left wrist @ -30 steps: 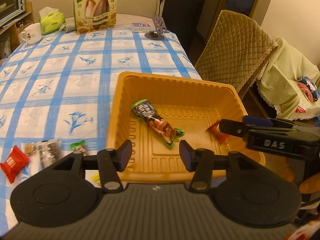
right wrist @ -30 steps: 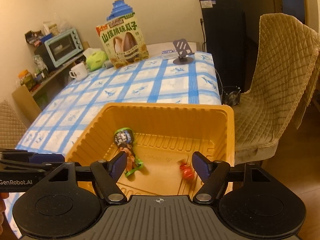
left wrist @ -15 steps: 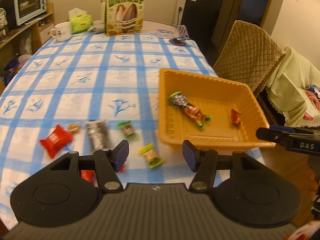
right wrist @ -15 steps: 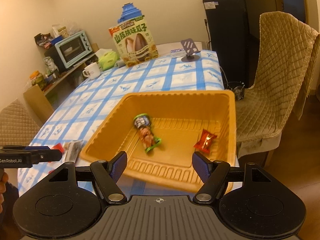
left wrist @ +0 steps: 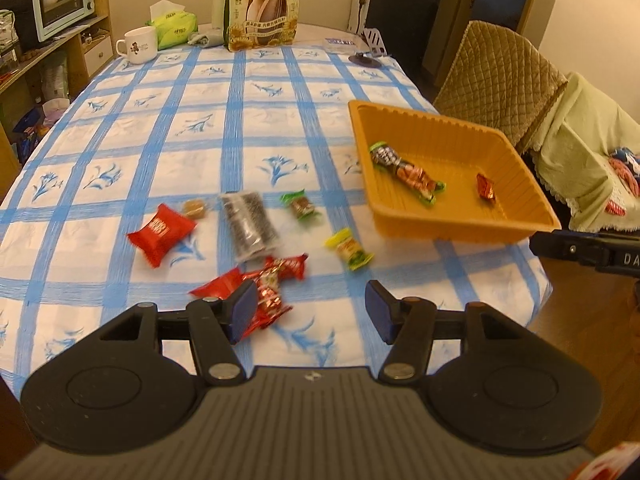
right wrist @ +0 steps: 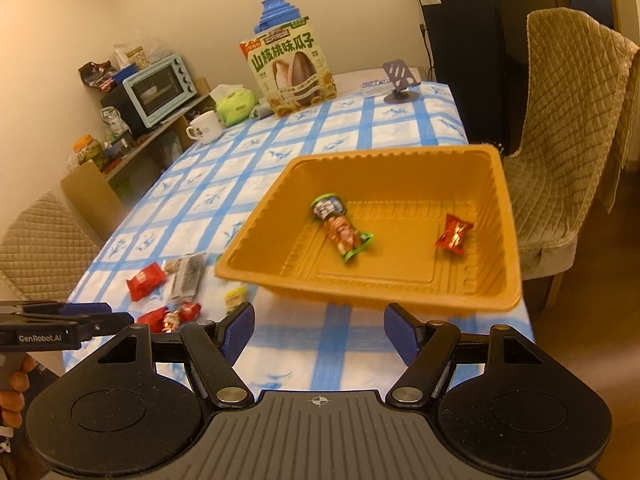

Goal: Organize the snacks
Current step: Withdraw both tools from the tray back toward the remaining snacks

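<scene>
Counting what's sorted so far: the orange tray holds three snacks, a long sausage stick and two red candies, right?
Not quite. The orange tray holds two snacks: the long sausage stick and only one red candy, as the right wrist view shows.

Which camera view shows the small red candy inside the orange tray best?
The right wrist view: the red candy appears larger and its twisted ends are visible. In the left wrist view it is smaller, near the orange tray's far side.
</scene>
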Demonstrator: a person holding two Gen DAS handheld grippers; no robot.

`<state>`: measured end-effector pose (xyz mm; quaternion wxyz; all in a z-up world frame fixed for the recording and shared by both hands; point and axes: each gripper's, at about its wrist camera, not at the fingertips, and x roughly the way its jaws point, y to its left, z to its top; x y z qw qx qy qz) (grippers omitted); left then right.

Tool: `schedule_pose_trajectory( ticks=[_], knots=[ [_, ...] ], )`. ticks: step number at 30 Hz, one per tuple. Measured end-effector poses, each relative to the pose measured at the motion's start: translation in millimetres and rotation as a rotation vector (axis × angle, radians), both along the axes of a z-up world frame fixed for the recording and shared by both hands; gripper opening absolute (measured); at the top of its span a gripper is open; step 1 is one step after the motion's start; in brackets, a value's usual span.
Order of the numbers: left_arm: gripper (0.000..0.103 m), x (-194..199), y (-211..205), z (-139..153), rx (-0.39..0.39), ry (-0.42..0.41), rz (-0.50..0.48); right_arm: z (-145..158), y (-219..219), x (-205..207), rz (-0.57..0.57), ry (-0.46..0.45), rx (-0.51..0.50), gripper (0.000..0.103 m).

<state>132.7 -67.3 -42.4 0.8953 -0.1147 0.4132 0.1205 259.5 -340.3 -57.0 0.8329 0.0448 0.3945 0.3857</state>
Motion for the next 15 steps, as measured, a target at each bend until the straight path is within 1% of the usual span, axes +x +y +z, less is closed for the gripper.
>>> schedule_pose_trajectory(
  ticks=[7, 15],
  knots=[
    [0.056, -23, 11, -4, 0.007, 0.029, -0.055, -5, 17, -25, -0.012, 0.035, -0.023, 0.072],
    [0.056, -40, 26, -12, -0.004, 0.076, -0.059, -16, 43, -48, -0.001, 0.07, -0.058, 0.072]
  ],
)
